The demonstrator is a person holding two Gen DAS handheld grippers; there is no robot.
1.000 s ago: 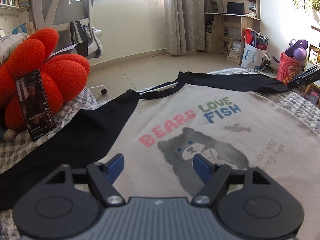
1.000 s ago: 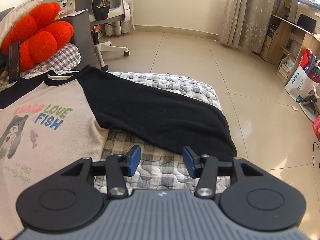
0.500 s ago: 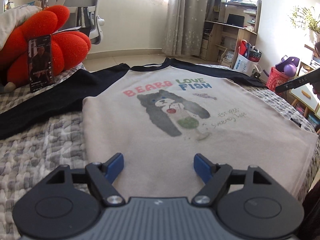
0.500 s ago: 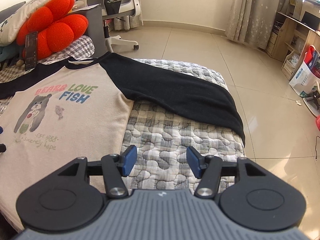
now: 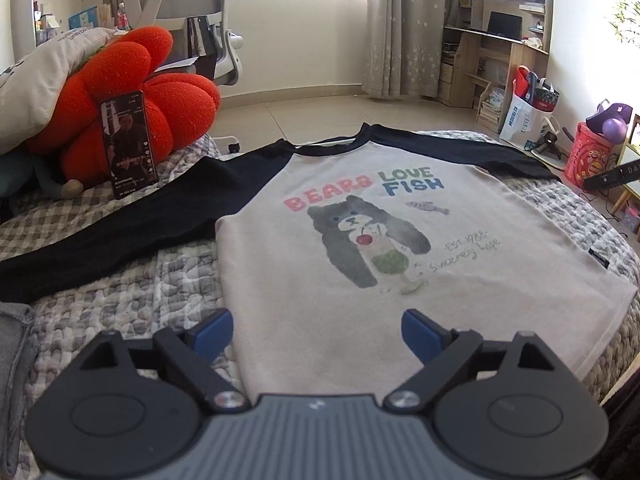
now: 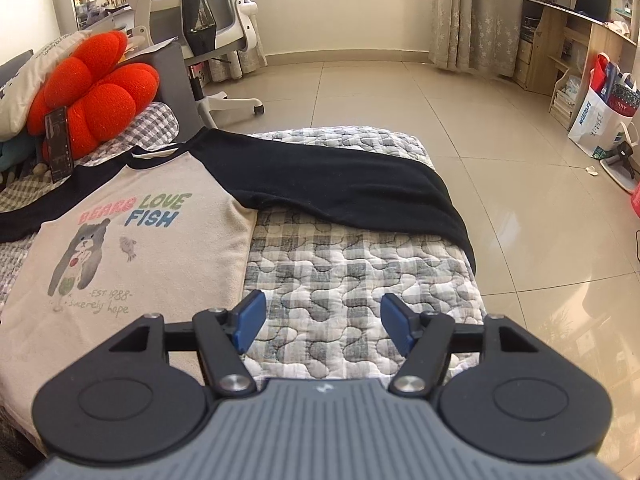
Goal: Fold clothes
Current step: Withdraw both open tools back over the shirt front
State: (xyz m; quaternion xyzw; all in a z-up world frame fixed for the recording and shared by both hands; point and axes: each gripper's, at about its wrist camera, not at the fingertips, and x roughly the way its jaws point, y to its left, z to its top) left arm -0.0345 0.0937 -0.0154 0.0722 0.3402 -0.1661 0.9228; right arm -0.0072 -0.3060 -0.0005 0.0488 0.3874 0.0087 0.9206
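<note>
A beige shirt (image 5: 320, 280) (image 6: 160, 240) with black sleeves and a bear print lies flat, face up, on a grey checked quilt (image 6: 352, 280). Both sleeves are spread out: one black sleeve (image 5: 120, 224) runs left, the other black sleeve (image 6: 340, 188) runs right toward the bed's edge. My left gripper (image 5: 316, 332) hovers over the shirt's lower hem near its left side seam, jaws opening, nothing between them. My right gripper (image 6: 322, 322) hangs over bare quilt just right of the shirt's side edge, jaws opening, nothing between them.
A red flower-shaped cushion (image 5: 152, 100) with a phone (image 5: 128, 144) leaning on it sits at the head of the bed beside a white pillow (image 5: 40, 76). An office chair (image 6: 200, 20) stands behind. Tiled floor (image 6: 520, 160), a wooden desk (image 5: 504, 52) and bags (image 5: 528, 116) lie beyond the bed.
Both grippers drew back toward the shirt's hem, so more of the shirt and quilt shows. Both sets of jaws stand wider apart than before.
</note>
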